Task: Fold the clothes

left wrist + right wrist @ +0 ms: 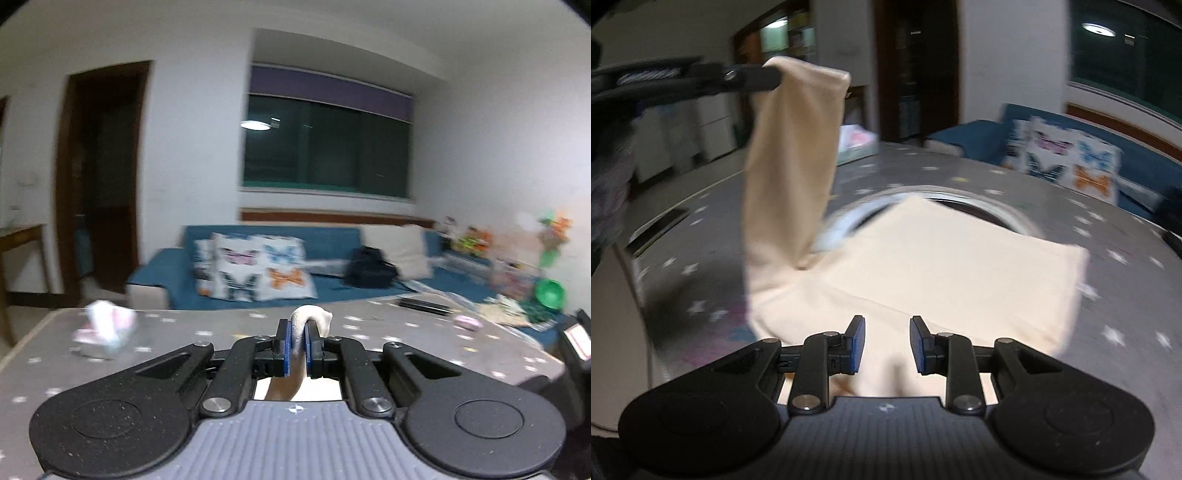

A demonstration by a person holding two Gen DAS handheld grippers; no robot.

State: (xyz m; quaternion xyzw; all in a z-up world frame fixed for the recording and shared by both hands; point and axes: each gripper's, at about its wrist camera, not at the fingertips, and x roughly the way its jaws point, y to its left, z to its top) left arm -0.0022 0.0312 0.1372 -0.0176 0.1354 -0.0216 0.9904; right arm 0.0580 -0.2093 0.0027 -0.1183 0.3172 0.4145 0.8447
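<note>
**A:** What does the coming move turn on?

**B:** On how the cream garment (923, 266) lies relative to the two claws. Its flat panel rests on the grey star-print table (1052, 184), spreading from the right gripper (887, 343) toward 12 and 1 o'clock, with its long axis running from about 8 o'clock to 2 o'clock in the right wrist view. One narrow part, seemingly a sleeve or leg, rises off the panel's near-left corner toward 11 o'clock.

**A:** Which hand is nearer to that raised part?

**B:** The left gripper (298, 345). It is clenched on the raised end; a cream nub of fabric pokes above its blue pads (284, 343) at 12 o'clock. In the right wrist view the same claw enters from 9 to 10 o'clock, holding the strip high above the table.

**A:** And the right claw?

**B:** Released: its pads stand apart with nothing between them, directly over the near edge of the flat panel and pitched down toward it. It has been opening a little.

**A:** Pose of the left hand?

**B:** Nearly level, looking across the table to the blue sofa (332, 240). Judged from this, the raised strip would fold across toward 2 o'clock, onto the panel.
</note>
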